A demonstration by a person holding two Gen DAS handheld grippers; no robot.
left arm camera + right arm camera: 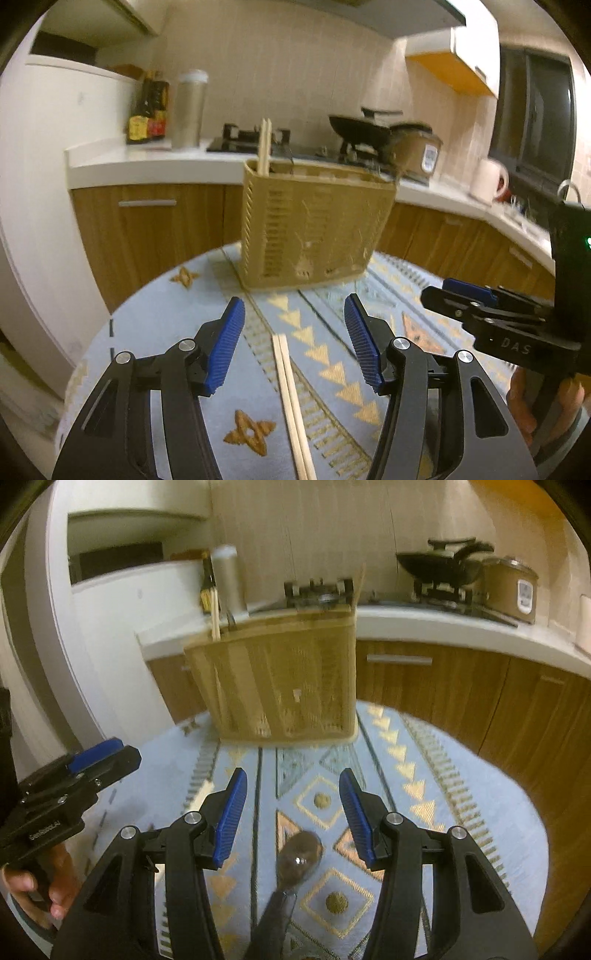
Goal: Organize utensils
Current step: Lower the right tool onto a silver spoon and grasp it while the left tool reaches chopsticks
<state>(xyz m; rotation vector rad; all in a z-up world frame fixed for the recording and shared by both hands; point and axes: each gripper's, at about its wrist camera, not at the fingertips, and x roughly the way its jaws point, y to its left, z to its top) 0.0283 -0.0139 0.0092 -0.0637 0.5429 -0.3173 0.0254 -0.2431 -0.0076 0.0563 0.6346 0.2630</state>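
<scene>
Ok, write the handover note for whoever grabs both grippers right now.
Left gripper: open, empty, over the chopsticks lying on the cloth.
Right gripper: open, empty, over the spoon on the cloth.
Holder stands at the far edge.
Done: one chopstick pair stands in its left end.
Left: put the loose chopsticks and spoon in the holder.

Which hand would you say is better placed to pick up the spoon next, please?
Right. The spoon lies on the table between the open right gripper's fingers. The left gripper, also open, straddles the chopsticks instead.
</scene>
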